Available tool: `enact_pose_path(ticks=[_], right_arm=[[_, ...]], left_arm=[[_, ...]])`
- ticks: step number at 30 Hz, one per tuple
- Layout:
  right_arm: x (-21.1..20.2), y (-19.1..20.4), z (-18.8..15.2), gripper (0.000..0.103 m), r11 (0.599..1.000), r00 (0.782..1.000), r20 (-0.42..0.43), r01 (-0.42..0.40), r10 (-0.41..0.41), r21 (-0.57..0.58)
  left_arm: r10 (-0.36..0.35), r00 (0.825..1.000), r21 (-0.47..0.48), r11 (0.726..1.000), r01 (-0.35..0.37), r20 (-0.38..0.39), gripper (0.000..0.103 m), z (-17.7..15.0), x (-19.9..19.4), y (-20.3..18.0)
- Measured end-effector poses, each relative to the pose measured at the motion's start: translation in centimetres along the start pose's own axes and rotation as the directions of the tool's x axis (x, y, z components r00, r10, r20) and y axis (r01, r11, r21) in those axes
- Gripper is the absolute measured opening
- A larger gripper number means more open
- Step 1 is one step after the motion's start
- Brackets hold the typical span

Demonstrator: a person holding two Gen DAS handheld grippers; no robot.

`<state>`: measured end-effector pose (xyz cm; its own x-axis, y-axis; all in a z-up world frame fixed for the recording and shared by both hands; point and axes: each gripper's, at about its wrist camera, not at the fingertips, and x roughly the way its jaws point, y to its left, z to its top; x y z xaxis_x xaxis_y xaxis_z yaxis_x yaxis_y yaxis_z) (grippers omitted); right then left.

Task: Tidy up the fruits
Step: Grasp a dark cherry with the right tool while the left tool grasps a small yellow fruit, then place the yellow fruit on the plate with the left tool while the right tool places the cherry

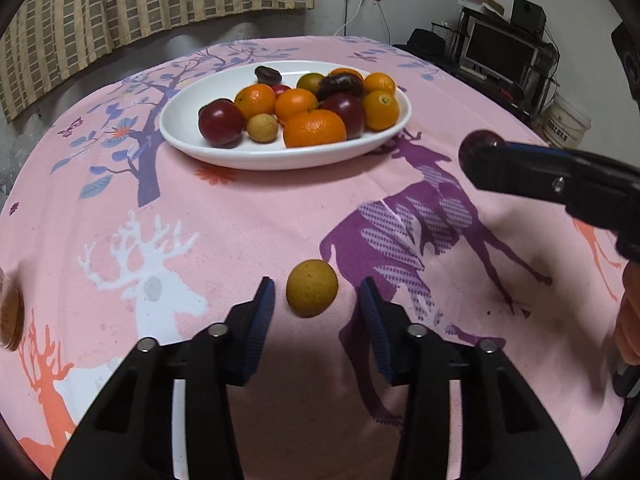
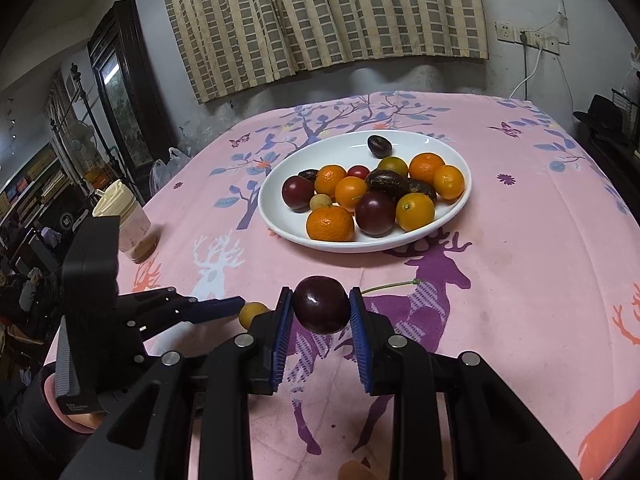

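A white plate (image 1: 188, 136) (image 2: 452, 148) on the pink tablecloth holds several oranges, dark plums and dates. A small yellow-brown fruit (image 1: 312, 288) (image 2: 253, 313) lies on the cloth between the open fingers of my left gripper (image 1: 318, 294) (image 2: 240, 303). My right gripper (image 2: 320, 309) (image 1: 472, 156) is shut on a dark cherry (image 2: 321, 304) (image 1: 478, 142) with a green stem (image 2: 390, 286), held above the cloth in front of the plate.
A lidded plastic cup (image 2: 126, 224) stands at the table's left edge. A small orange-brown object (image 2: 354, 470) lies on the cloth under my right gripper. Curtain and wall lie behind the table; a monitor desk (image 1: 500, 52) and a bucket (image 1: 566, 122) stand to the right.
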<state>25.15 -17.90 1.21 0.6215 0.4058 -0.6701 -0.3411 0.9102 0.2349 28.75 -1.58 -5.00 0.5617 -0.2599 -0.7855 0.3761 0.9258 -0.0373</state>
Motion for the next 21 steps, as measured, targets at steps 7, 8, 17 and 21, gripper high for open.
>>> enact_pose_path(ticks=[7,8,17,21], right_arm=[[0.0,-0.1,0.0,0.029,1.000,1.000,0.005,-0.002,0.002,0.002],[0.1,-0.2,0.0,0.029,1.000,1.000,0.006,-0.004,0.004,-0.001],[1.5,-1.8,6.6,0.029,0.999,0.994,0.108,0.029,-0.025,-0.035],[5.1,-3.1,10.3,0.029,0.998,0.991,0.122,0.056,-0.053,-0.017]], left_arm=[[0.006,1.000,-0.004,1.000,-0.006,0.003,0.027,-0.1,-0.2,0.2],[0.020,1.000,0.003,1.000,-0.020,0.005,0.026,0.0,-0.4,0.2],[0.022,0.989,-0.079,0.997,-0.010,0.149,0.025,8.3,-2.7,4.2],[0.013,0.984,-0.155,0.988,0.015,0.179,0.025,13.4,0.1,6.9]])
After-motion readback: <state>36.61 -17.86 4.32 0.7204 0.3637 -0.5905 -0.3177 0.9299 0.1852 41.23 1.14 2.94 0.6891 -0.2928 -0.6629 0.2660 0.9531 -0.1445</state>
